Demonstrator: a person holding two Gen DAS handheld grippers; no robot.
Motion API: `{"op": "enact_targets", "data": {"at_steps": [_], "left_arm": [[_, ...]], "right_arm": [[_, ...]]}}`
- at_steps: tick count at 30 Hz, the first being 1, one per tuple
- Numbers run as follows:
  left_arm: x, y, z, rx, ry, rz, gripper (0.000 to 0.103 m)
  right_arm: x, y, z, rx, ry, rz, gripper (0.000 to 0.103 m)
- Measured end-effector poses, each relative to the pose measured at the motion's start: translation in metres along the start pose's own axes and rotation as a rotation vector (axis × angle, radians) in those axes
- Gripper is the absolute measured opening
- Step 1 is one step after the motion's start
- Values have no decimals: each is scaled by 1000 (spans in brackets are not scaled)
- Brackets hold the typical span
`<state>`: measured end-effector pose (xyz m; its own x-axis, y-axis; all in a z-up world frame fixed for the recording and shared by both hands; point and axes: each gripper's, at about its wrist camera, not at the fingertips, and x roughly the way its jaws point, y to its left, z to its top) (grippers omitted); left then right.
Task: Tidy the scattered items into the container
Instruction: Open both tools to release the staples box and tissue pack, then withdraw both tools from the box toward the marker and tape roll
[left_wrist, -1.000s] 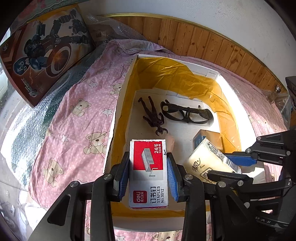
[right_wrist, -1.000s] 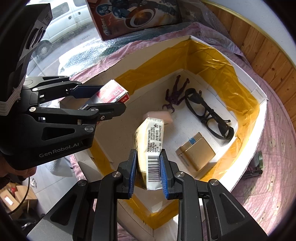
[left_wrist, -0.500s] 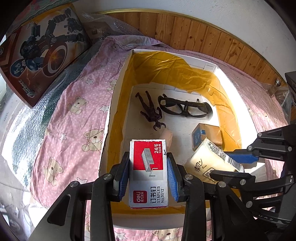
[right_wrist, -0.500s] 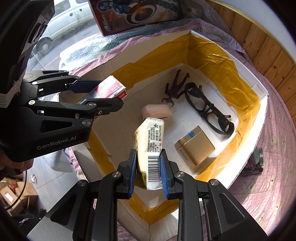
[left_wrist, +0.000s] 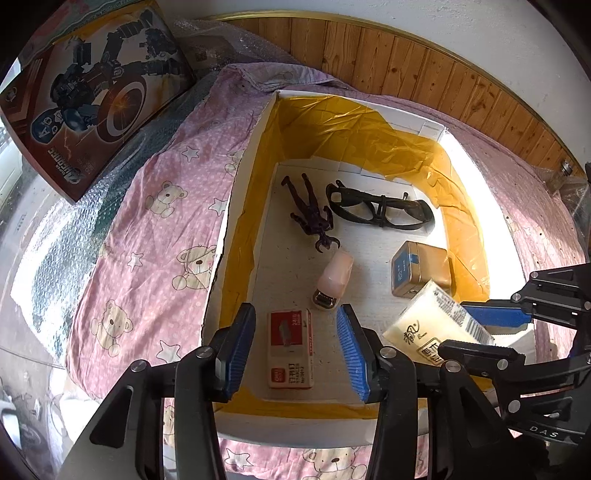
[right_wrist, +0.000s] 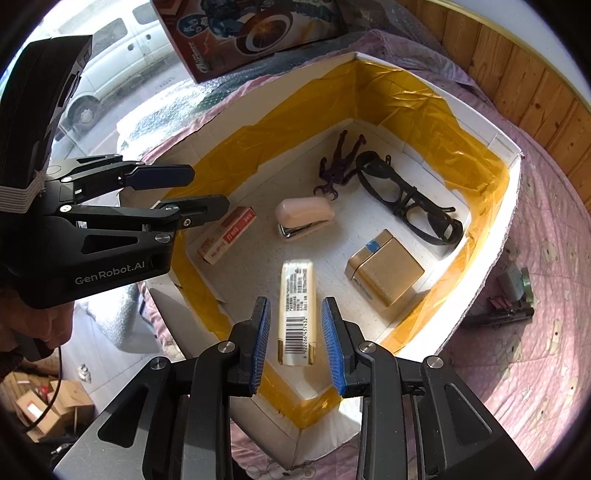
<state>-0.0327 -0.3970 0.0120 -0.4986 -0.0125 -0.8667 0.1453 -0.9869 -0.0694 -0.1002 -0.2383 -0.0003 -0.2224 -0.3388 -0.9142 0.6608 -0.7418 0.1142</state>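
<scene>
Staple box (left_wrist: 290, 349) and tissue pack (right_wrist: 296, 313) both lie flat on the floor of the white container (right_wrist: 511, 192), near its front wall. Beyond them in the container sit a pink stapler (right_wrist: 304, 217), gold box (right_wrist: 384, 271), black glasses (left_wrist: 380, 209) and dark figurine (left_wrist: 309, 212). Left gripper (left_wrist: 296, 352) and right gripper (right_wrist: 297, 345) hang over the container's front wall, jaws spread wide, gripping nothing.

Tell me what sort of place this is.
Probably a bedroom at home: a pink teddy-bear bedsheet under the white box, wood wall panelling, and a toy box by a window showing a van.
</scene>
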Motion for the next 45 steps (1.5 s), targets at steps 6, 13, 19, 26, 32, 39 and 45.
{"op": "enact_targets", "data": {"at_steps": [6,13,19,26,32,39,45], "left_arm": [[-11,3,-3,-37,-13,0,51],[-27,-2,-6,-57,-31,1,51],[-38,-17,-9,-53,-42,-3,51],[-61,-35,-12,-57,-103,-19,51],[-74,-52,-19,-49,-130,-33,51],[-84,-86,-29,-6,-139,-71,51],[-92,-121,-34,48,-150,-94,51]], "right_arm": [[-13,-9,-10,58,-36,26,32],[-42,-23,-32,154,-126,89,32],[-56,-34,-57,248,-197,161,32],[-69,-44,-87,355,-275,258,34],[-77,-50,-112,399,-308,286,35],[-82,-66,-140,460,-329,288,35],[-84,-79,-163,512,-342,294,35]]}}
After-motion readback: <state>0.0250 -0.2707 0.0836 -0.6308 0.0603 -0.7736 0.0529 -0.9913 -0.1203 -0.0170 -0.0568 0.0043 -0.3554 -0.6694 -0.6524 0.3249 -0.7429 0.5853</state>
